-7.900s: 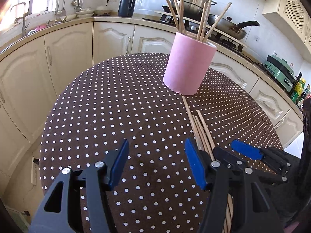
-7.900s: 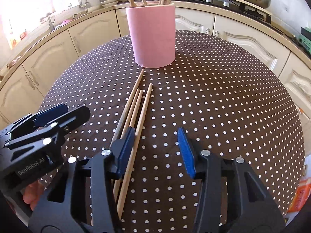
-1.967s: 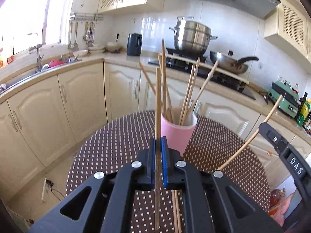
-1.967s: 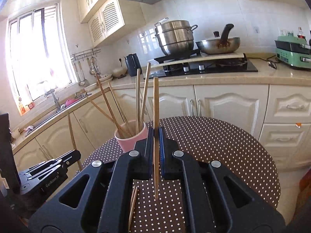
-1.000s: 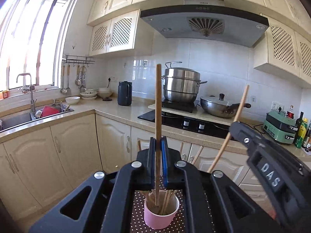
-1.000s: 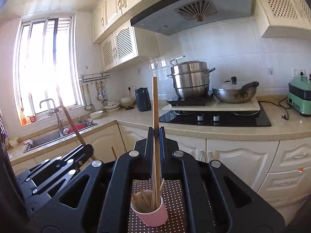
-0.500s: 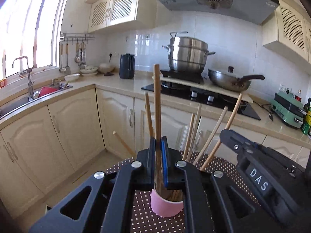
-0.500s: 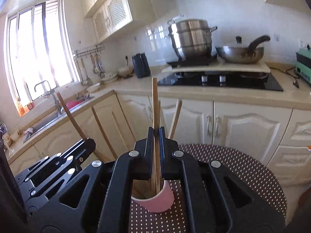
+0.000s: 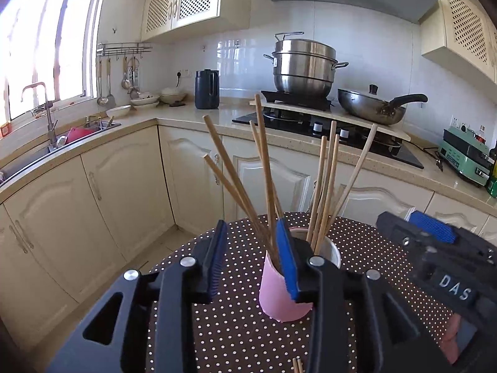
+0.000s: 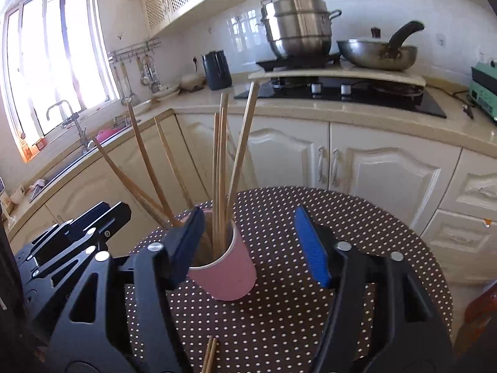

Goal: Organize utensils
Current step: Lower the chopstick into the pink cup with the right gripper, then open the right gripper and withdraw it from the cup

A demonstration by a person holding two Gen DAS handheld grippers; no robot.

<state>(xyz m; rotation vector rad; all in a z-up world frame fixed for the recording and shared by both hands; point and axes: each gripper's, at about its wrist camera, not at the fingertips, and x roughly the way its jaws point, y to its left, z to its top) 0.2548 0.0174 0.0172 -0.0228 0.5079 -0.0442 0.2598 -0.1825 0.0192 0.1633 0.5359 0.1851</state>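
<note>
The pink cup (image 9: pixel 281 292) stands upright on the brown polka-dot surface (image 9: pixel 236 335), holding a fan of wooden chopsticks (image 9: pixel 264 168) that lean out past its rim. The ends of 2 more chopsticks on the surface (image 10: pixel 210 356) show at the bottom edge of the right wrist view. The left hand-held gripper (image 9: pixel 250 262) hangs just before the cup, its jaws opening, released. The right hand-held gripper (image 10: pixel 248 245) likewise has its jaws opening with nothing pinched; its body reads "DAS" in the left wrist view.
</note>
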